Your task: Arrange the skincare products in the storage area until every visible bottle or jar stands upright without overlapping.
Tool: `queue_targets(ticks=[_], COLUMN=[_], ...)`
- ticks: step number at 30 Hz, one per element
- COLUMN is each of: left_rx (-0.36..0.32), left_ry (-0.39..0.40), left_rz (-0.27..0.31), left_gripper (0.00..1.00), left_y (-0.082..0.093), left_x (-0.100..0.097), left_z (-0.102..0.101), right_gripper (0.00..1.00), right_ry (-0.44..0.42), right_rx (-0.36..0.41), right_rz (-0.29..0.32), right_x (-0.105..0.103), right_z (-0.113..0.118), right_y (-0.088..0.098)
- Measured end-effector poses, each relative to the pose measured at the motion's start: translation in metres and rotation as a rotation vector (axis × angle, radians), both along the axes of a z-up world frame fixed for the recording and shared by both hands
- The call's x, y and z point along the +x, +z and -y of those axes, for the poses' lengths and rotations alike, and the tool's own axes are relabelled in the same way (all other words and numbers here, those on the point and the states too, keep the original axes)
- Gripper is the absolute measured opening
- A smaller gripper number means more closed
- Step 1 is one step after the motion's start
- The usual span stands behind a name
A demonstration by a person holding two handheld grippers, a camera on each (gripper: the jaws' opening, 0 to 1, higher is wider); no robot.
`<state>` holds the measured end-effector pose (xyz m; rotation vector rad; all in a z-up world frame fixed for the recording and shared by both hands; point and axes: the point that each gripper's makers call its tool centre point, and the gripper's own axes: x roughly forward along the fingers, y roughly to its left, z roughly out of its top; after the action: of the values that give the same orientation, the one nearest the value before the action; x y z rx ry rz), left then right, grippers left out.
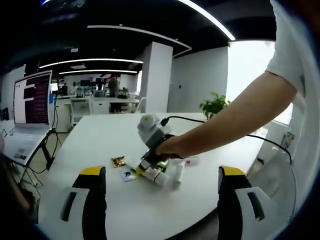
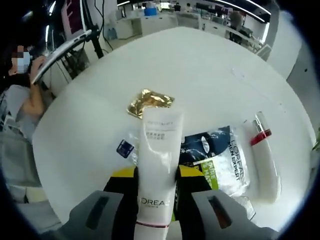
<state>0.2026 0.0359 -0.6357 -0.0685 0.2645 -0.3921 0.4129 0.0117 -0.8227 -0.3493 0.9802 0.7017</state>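
On the white table [image 2: 200, 65], my right gripper [image 2: 157, 172] is shut on a white L'Oreal tube [image 2: 159, 145] that points forward between the jaws. Below it lie a gold sachet [image 2: 150, 102], a small blue sachet [image 2: 125, 148], a dark-and-green L'Oreal pouch [image 2: 220, 162] and a white tube with a red band [image 2: 264, 157], all flat. In the left gripper view a hand holds the right gripper [image 1: 146, 166] over this pile of white tubes [image 1: 175, 172]. My left gripper [image 1: 161, 172] hangs open well back from the pile, holding nothing.
A laptop on a stand [image 1: 30, 112] is left of the table. A black cable [image 1: 225, 129] runs from the right gripper across the table [image 1: 110, 135]. A person [image 2: 22, 90] sits beyond the table's left edge. A potted plant [image 1: 215, 105] stands behind.
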Motion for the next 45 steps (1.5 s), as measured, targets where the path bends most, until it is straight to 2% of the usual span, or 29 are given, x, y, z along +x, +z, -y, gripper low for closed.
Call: queue_targets(ticks=[3,6,10,13,16,17,21,26,27,29,31,34,41,45], left_rx=[-0.005,-0.017,-0.031,-0.033,-0.039,-0.049,-0.104,-0.123,-0.118,-0.113,-0.112,-0.115,-0.146,-0.195], left_ry=[-0.001,0.002,0.005,-0.001,-0.008,-0.010,-0.010,-0.010,-0.012,-0.017,-0.022,-0.023,-0.024,-0.018], left_rz=[-0.001,0.001,0.002,0.004,0.006,0.002,-0.004,-0.005,-0.005,-0.006,-0.010,-0.017,-0.034,-0.035], left_gripper=[0.85,0.85,0.85,0.85,0.85,0.85,0.85,0.85,0.85,0.84,0.84,0.83,0.82,0.81], left_y=[0.000,0.000,0.001,0.003,0.004,0.004,0.006,0.007,0.007,0.006,0.006,0.006,0.006,0.009], left_x=[0.000,0.000,0.000,0.000,-0.001,-0.001,0.000,0.000,-0.001,-0.001,0.000,0.001,0.005,0.008], left_z=[-0.001,-0.001,-0.002,0.001,0.002,0.002,0.000,0.000,0.001,0.002,0.003,0.003,0.002,0.005], right_gripper=[0.28,0.28,0.27,0.27,0.27,0.27,0.27,0.27,0.27,0.27,0.28,0.28,0.28,0.28], right_ry=[0.006,0.016,0.014,0.021,0.042,0.054,0.080,0.080,0.081,0.088,0.096,0.097,0.137,0.156], right_rx=[0.031,0.084,0.130,0.155,0.190,0.205,0.234,0.287,0.292,0.302,0.309,0.332,0.353,0.364], right_rz=[0.017,0.057,0.091,0.113,0.148,0.167,0.217,0.264,0.270,0.286,0.299,0.312,0.368,0.390], right_x=[-0.008,-0.003,-0.009,-0.021,-0.024,-0.033,-0.041,-0.054,-0.053,-0.065,-0.062,-0.077,-0.092,-0.104], right_z=[0.000,-0.005,-0.002,0.002,0.000,0.002,0.003,0.008,0.008,0.012,0.013,0.019,0.025,0.029], right_y=[0.012,0.023,0.041,0.057,0.073,0.084,0.103,0.126,0.128,0.137,0.140,0.151,0.166,0.175])
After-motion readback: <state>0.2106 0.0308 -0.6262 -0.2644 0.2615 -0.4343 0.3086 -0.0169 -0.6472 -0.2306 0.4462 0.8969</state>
